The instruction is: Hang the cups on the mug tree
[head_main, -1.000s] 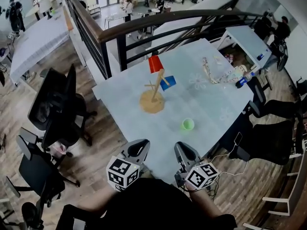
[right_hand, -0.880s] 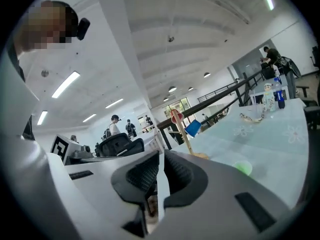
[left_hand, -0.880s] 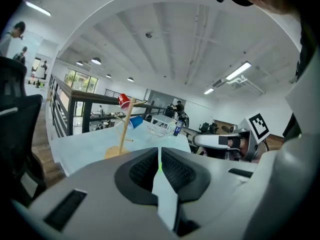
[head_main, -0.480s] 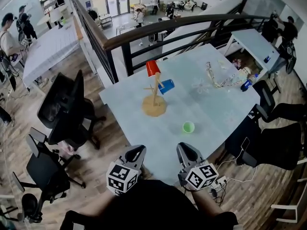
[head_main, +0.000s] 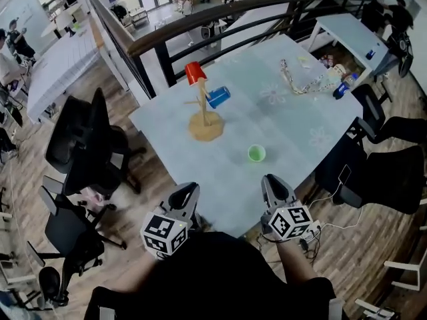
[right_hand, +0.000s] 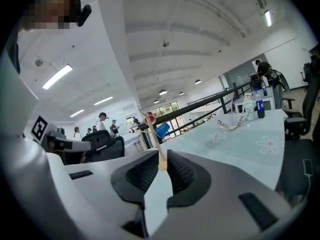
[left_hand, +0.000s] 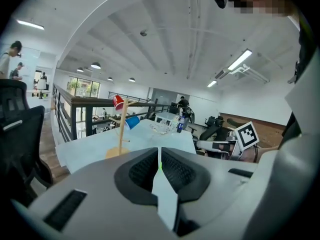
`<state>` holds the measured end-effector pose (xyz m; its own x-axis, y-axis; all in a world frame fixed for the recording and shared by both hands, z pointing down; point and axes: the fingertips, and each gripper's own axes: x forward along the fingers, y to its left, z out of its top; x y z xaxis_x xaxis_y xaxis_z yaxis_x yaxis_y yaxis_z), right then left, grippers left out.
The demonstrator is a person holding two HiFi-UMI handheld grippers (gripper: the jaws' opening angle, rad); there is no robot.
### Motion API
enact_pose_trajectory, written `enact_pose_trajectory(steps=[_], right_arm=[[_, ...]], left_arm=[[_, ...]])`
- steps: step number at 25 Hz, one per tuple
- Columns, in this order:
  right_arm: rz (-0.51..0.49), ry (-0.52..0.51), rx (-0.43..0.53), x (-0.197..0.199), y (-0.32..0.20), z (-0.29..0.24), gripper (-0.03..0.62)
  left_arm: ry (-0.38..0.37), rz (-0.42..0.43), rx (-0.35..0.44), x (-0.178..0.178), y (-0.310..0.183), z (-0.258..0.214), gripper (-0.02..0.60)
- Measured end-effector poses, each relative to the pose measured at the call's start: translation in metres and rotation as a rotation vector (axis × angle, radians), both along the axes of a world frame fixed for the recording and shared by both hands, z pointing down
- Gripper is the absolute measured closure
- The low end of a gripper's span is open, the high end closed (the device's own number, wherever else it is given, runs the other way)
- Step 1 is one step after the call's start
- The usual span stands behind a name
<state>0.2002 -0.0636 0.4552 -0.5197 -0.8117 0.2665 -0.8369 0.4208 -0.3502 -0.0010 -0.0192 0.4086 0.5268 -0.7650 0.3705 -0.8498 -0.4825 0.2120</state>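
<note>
Two up, one to go; the red cup (head_main: pixel 194 73) sits on top of the mug tree (head_main: pixel 203 115) and the blue cup (head_main: pixel 218 97) hangs from a peg on its right, so what's left, by the look of it, is the green cup (head_main: pixel 256 153), standing mouth-up on the table (head_main: pixel 293 132) between the tree and the person; the left gripper (head_main: pixel 189 191) is at the near table edge with its jaws pressed together and nothing in them; the right gripper (head_main: pixel 272 181) is beside it, jaws all but closed with just a slit between the pads, also empty, and well short of the green cup; room to work looks generous, bare tabletop all round the cup and a clear lane from it to the tree; the tree stands toward the far left corner with the railing (head_main: pixel 220 20) behind it, so a long reach gets close to that edge; a beaded cord (head_main: pixel 298 84) lies far right, out of the way; office chairs (head_main: pixel 83 145) flank the left side.
</note>
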Motion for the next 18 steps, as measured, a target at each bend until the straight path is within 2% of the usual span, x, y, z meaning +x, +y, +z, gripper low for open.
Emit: enact_pose_trajectory(steps=[4, 6, 8, 13, 18], right_arm=[[0.002, 0.063, -0.088, 0.014, -0.023, 0.045, 0.523], [-0.009, 0.101, -0.136, 0.021, -0.031, 0.068, 0.455], [-0.020, 0.140, -0.164, 0.031, -0.037, 0.087, 0.430], [-0.054, 0.249, -0.209, 0.046, -0.061, 0.130, 0.382], [-0.113, 0.329, -0.243, 0.036, -0.090, 0.164, 0.344]], left_arm=[[-0.002, -0.003, -0.014, 0.002, -0.007, 0.007, 0.551], [-0.009, -0.015, -0.032, 0.002, -0.008, 0.013, 0.551], [-0.015, -0.034, -0.048, 0.003, -0.007, 0.019, 0.551], [-0.062, -0.127, -0.037, -0.011, -0.008, 0.019, 0.551], [-0.072, -0.230, -0.037, -0.035, -0.014, 0.022, 0.551]])
